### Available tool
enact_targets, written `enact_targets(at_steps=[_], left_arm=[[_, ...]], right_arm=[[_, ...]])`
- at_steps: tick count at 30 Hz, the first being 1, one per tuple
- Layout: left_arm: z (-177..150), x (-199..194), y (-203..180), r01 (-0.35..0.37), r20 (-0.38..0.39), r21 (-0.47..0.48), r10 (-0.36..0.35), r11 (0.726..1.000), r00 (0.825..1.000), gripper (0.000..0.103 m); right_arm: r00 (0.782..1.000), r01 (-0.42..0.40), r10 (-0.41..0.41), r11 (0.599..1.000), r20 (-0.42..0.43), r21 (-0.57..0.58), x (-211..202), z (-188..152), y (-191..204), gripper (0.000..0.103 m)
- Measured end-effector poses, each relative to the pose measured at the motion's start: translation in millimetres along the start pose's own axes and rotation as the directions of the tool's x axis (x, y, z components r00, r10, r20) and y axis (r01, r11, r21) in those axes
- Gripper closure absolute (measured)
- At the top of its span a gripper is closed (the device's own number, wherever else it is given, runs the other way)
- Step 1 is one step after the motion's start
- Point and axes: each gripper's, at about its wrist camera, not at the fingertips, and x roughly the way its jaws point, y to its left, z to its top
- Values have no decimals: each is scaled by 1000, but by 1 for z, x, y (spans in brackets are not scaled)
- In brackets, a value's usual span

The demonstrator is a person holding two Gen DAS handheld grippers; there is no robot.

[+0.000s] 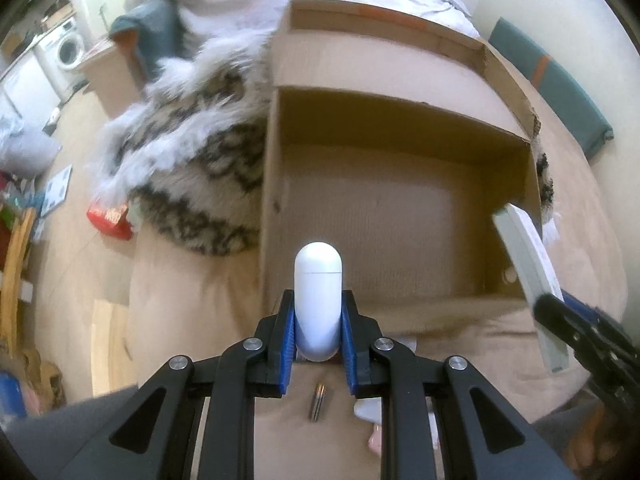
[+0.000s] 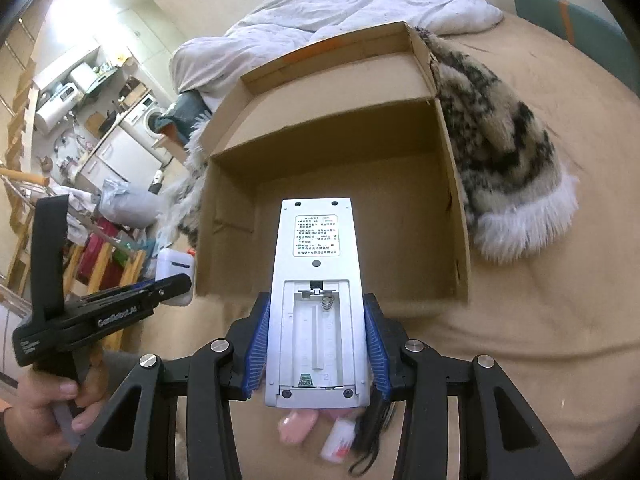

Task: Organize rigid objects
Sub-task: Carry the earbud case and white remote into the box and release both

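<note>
A white capsule-shaped case [image 1: 317, 268] stands upright between the blue pads of my left gripper [image 1: 317, 300], which is shut on it just in front of the near wall of an open cardboard box [image 1: 392, 120]. My right gripper [image 2: 316, 298] is shut on a white remote control [image 2: 316, 236], held back side up with its battery bay uncovered, over the near edge of the same box [image 2: 320, 136]. Nothing lies on the box floor that I can see. The remote [image 1: 528, 252] also shows at the right of the left wrist view. The case [image 2: 174, 266] shows at the left of the right wrist view.
The box sits on a tan bed sheet beside a furry patterned blanket [image 2: 500, 144], with a white duvet [image 2: 340, 4] behind. Under the grippers lie a small metal piece [image 1: 318, 400], a pink item [image 2: 298, 424], a small white bottle [image 2: 340, 440] and a black cord [image 2: 372, 440]. A cluttered floor lies to the left.
</note>
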Motion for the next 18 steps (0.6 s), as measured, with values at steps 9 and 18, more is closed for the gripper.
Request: enact_targets(at_steps=[9, 18], left_arm=[[32, 57, -29, -39, -5, 81, 40, 996, 999, 85], [30, 105, -34, -73, -21, 131, 76, 989, 997, 85]], right_arm=[[996, 80, -82, 996, -35, -44, 66, 42, -10, 57], [970, 213, -225, 968, -88, -130, 120, 40, -15, 57]])
